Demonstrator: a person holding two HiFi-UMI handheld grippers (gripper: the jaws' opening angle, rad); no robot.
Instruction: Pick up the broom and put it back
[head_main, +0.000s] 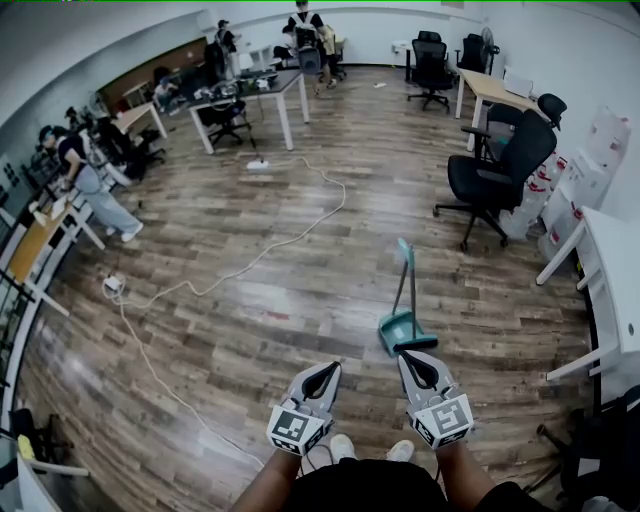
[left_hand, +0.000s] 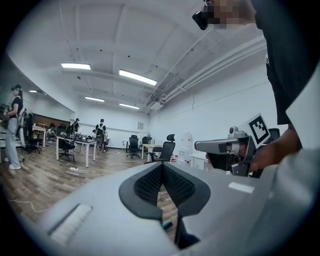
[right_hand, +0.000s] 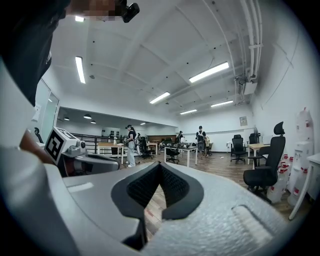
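**Head view.** Broom (head_main: 402, 328) upright on the wood floor (head_main: 300, 200), just ahead of both grippers and nearer the right one. Wide open floor left of the broom and beyond it. One white cable (head_main: 250, 262) snaking across well left of the broom. Right of the broom, one black office chair (head_main: 495, 170), then a white table edge (head_main: 610, 262) closing that side. White boxes (head_main: 590, 160) stacked beyond that chair, contents not visible. At least four office chairs and at least four people counted, all well beyond the broom. Left gripper (head_main: 328, 368) and right gripper (head_main: 408, 358) side by side, neither touching the broom.

**Left gripper view.** Jaws clenched tip to tip, nothing gripped. Teal speck low in the gap under the tips, too small to name.

**Right gripper view.** Jaws pressed together, empty. Bare floor straight ahead.
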